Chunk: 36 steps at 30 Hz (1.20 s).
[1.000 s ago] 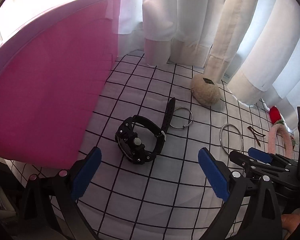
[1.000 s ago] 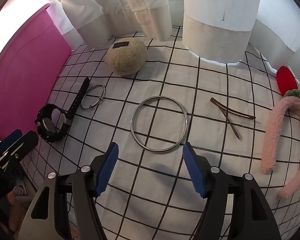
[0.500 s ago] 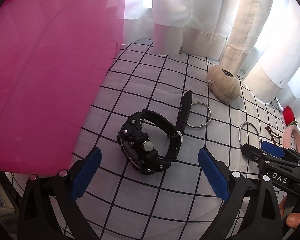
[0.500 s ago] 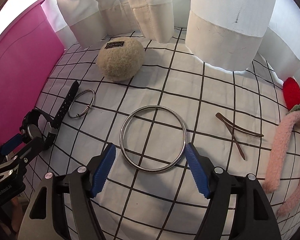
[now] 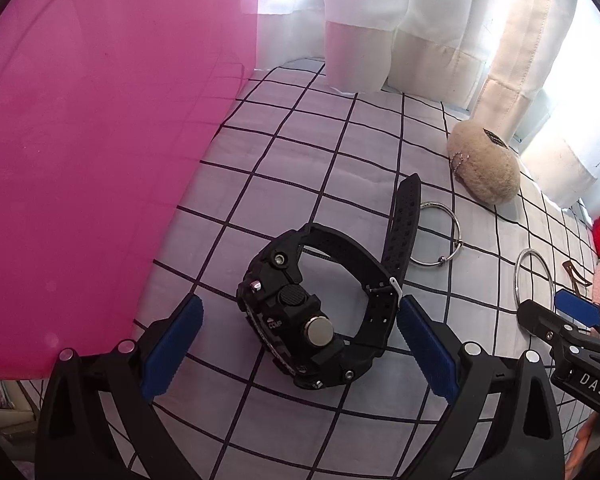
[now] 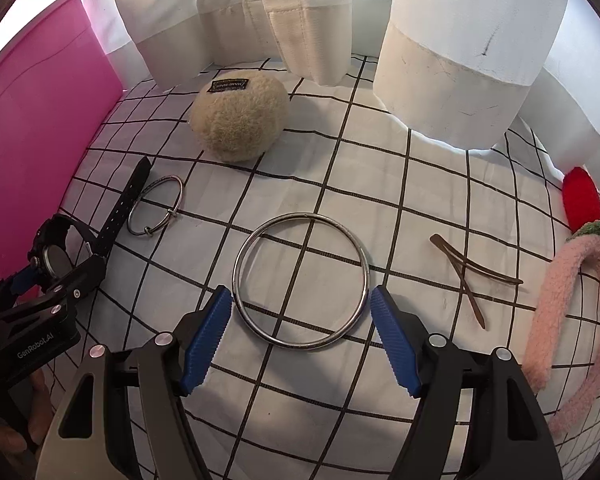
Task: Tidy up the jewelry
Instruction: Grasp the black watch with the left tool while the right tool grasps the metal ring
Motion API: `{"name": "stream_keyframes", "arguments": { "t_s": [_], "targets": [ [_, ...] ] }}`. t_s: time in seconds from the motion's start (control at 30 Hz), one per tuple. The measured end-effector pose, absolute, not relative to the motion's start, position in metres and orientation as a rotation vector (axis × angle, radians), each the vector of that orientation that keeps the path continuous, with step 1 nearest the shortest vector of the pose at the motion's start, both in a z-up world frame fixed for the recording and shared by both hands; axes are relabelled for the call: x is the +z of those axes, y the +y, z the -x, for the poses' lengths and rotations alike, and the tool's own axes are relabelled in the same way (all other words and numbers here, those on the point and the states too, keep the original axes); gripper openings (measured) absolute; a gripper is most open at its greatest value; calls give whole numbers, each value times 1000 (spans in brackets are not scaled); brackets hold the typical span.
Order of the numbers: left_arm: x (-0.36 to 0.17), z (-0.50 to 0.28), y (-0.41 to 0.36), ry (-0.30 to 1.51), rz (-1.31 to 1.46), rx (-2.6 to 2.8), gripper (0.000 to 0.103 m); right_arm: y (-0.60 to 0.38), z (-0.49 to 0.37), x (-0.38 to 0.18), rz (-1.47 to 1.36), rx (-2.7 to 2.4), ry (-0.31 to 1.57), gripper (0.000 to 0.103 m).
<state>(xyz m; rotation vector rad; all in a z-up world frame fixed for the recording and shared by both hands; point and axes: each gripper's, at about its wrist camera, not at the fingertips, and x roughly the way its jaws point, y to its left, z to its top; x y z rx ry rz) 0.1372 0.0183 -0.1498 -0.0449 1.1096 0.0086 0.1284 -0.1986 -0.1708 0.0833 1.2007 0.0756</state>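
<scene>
A black wristwatch (image 5: 316, 304) lies on the checked cloth, between the open fingers of my left gripper (image 5: 298, 344), which does not touch it. It also shows in the right wrist view (image 6: 60, 248). A large silver bangle (image 6: 300, 280) lies flat just ahead of my open right gripper (image 6: 300, 336), its near rim between the blue pads. A small silver ring bracelet (image 6: 156, 210) lies by the watch strap. A pink storage box (image 5: 80, 140) stands at the left.
A beige plush pouch (image 6: 240, 120) sits at the back near the white curtains (image 6: 460, 60). A brown hair clip (image 6: 468, 272), a pink fuzzy headband (image 6: 560, 300) and a red item (image 6: 580, 200) lie at the right.
Both grippers have moved forward and lower. The watch now sits between the left fingers, and the large bangle is closer to the right fingers. Nothing has been gripped.
</scene>
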Motion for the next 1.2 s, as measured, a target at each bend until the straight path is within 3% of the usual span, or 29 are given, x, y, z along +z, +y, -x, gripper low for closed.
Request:
{"name": "stream_keyframes", "arguments": {
  "t_s": [0.37, 0.7, 0.77, 0.83, 0.93, 1.2],
  "targets": [
    [-160, -147, 14, 1110, 11, 11, 96, -181, -146, -182, -2, 45, 1166, 84],
    [-160, -146, 14, 1085, 4, 12, 98, -183, -141, -181, 6, 55, 1118, 86],
    [-159, -144, 14, 1084, 1, 0, 96, -182, -139, -181, 1, 56, 1120, 85],
    [-156, -141, 13, 1079, -5, -14, 87, -182, -137, -180, -2, 59, 1120, 85],
    [-152, -135, 6, 1072, -32, -46, 73, -180, -133, -177, 5, 69, 1105, 71],
    [-149, -130, 13, 1084, 11, -35, 71, -179, -125, -175, -5, 66, 1091, 71]
  ]
}}
